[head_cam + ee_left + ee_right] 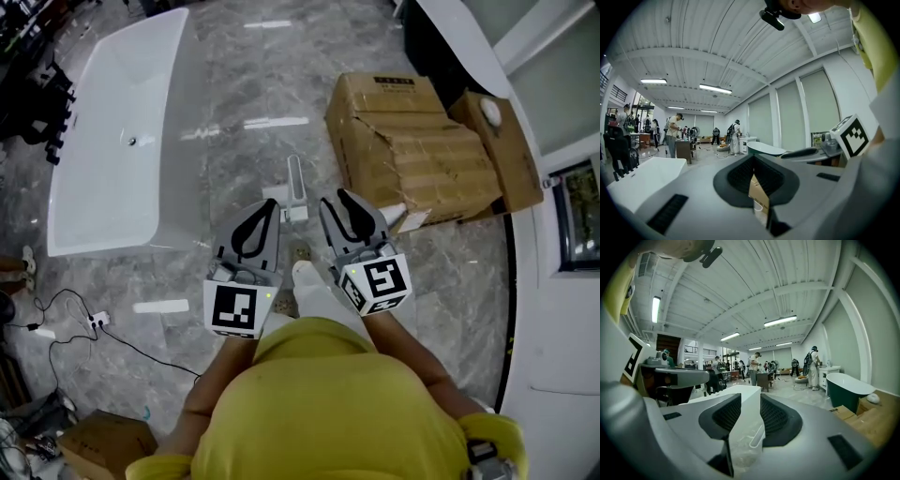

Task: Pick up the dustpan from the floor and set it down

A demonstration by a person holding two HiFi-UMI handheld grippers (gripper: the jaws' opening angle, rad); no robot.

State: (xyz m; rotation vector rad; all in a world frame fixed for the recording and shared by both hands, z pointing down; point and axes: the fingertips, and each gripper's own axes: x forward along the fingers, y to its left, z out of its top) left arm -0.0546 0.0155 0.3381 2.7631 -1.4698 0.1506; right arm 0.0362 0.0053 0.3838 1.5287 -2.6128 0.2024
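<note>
Holding both grippers level just short of the dustpan (295,187)
Head view: it stands on the floor between bathtub (112,141) and cardboard box (412,150). Left gripper view: left gripper (753,164) has its jaws tip to tip, empty (box sliver behind). Right gripper view alone shows the right gripper (750,399) with jaws parted, the dustpan beyond the gap.
</note>
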